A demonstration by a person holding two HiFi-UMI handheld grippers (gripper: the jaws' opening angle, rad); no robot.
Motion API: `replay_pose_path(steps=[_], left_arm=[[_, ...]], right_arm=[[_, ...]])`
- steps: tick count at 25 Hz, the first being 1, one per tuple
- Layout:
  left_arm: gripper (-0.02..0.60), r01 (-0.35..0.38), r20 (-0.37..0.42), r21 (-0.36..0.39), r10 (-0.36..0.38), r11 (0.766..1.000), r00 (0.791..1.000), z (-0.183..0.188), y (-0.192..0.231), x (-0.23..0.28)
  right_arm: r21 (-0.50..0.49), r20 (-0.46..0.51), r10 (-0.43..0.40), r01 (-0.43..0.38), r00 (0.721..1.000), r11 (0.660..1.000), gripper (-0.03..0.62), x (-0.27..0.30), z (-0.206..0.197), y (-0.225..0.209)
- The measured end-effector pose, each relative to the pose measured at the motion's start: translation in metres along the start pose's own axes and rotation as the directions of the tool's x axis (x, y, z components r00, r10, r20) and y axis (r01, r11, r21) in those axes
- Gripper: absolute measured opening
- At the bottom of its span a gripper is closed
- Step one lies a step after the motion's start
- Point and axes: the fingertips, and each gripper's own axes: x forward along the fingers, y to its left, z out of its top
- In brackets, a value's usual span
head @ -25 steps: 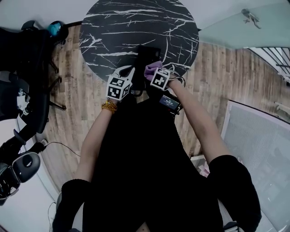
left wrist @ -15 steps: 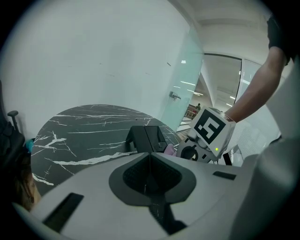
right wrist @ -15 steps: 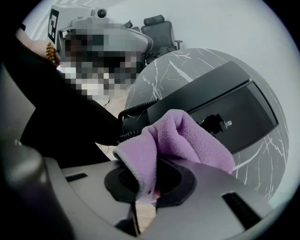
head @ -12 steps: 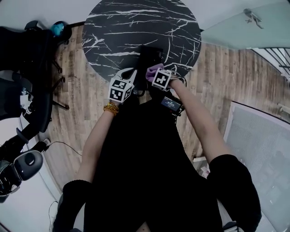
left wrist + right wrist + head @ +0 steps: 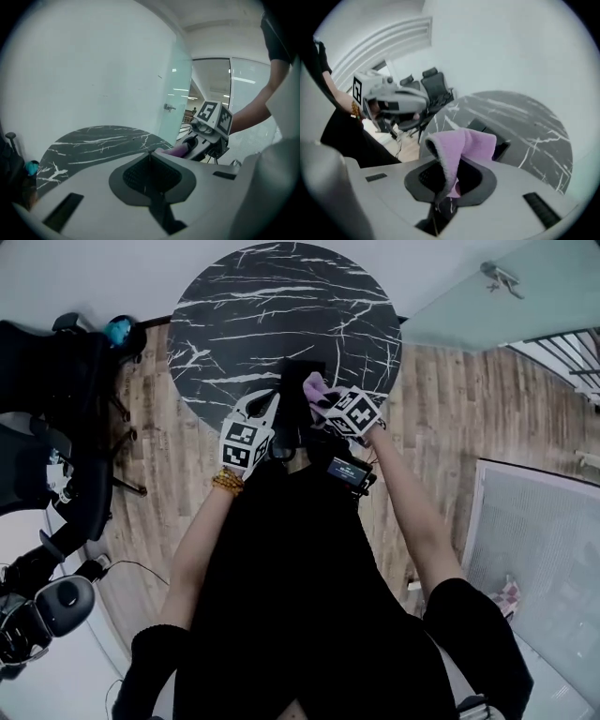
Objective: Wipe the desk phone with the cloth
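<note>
A floor of pale wooden planks (image 5: 441, 418) is seen under everything, and a wall of frosted glass (image 5: 469, 306) is seen at the upper right. On the floor a round table with a black marble top crossed by thin white veins (image 5: 234, 315) is placed. To its left, black office chairs with padded seats (image 5: 56, 409) are grouped on the planks.

A flat, rectangular desk phone of black plastic (image 5: 296, 379) is set on the near part of the table top, close to the edge. Its surface is matte and dark, and its keys cannot be made out.

The left gripper (image 5: 150, 158), made of smooth grey plastic with dark ribbed pads, is held just before the table edge, beside the phone. Its two jaws are pressed together, and nothing is held between them.

The right gripper (image 5: 325, 401), of the same grey plastic, is held over the phone's near right part. Its jaws are closed on a soft lilac cloth of fleecy fabric (image 5: 464, 143), which is folded over the jaw tips and hangs down between the pads. The cloth is seen directly in front of the phone, but whether it touches the phone cannot be told.

A small black device with a lit screen (image 5: 349, 470) is seen under the right forearm. A bracelet of round orange beads (image 5: 225, 482) is worn on the left wrist.
</note>
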Motion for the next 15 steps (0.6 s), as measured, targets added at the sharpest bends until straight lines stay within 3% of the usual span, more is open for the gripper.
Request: replay_pose_path(steps=[1,3,6,9,12,15], left_arm=[[0.018,-0.002,0.026,0.016,0.001,1.000,1.000,0.012,-0.001,-0.001],[0.018,-0.010,0.081,0.047,0.006,0.999,0.997,0.038,-0.003,-0.003],[0.018,-0.026,0.162,0.090,0.012,0.996,0.987,0.077,-0.009,-0.007],[0.018,-0.053,0.238,0.114,0.024,0.992,0.971,0.105,-0.015,-0.013],[0.018,-0.091,0.270,0.124,0.055,0.988,0.961,0.109,-0.019,-0.020],[0.018,-0.105,0.249,0.129,0.070,0.986,0.966,0.095,-0.019,-0.024]], right_arm=[[0.018,0.095,-0.045,0.043,0.994,0.999,0.057,-0.017,0.021,-0.006],[0.065,0.286,-0.140,0.127,0.948,0.990,0.057,-0.052,0.062,-0.015],[0.111,0.502,-0.254,0.230,0.827,0.967,0.057,-0.095,0.110,-0.013],[0.129,0.604,-0.319,0.305,0.730,0.944,0.057,-0.116,0.133,-0.002],[0.157,0.639,-0.353,0.334,0.683,0.930,0.057,-0.121,0.136,0.011],[0.172,0.632,-0.373,0.346,0.679,0.922,0.055,-0.118,0.127,0.020]])
